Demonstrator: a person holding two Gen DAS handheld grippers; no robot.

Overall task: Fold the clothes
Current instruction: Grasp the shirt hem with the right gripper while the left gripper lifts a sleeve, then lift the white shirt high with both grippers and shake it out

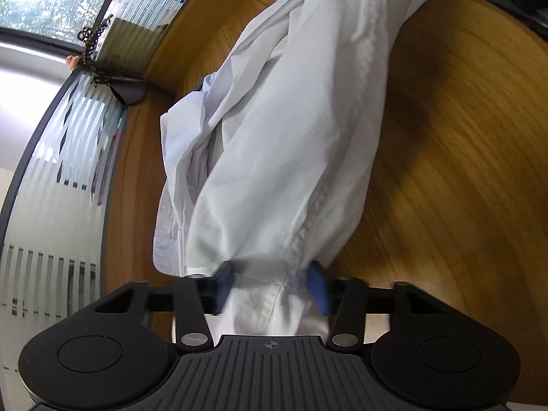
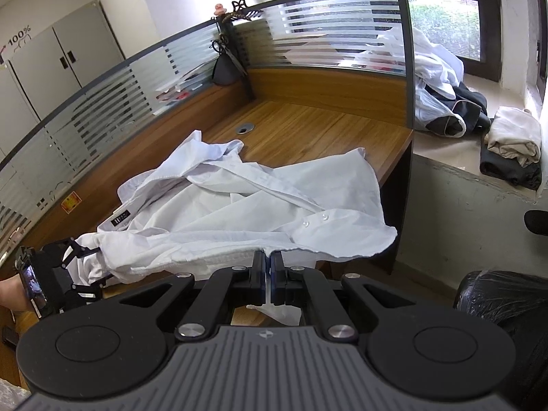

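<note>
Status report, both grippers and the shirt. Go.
Left gripper shut on white shirt. Right gripper shut on its hem. Shirt crumpled on desk, unfolded. Nothing in the way.

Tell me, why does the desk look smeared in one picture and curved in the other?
Left wrist view: the wooden desk streaks with motion blur on the right, while the white shirt clamped in the left gripper stays fairly sharp. Right wrist view: sharp, but the fisheye lens bends the striped glass partition; daylight from the window lights the scene.
</note>
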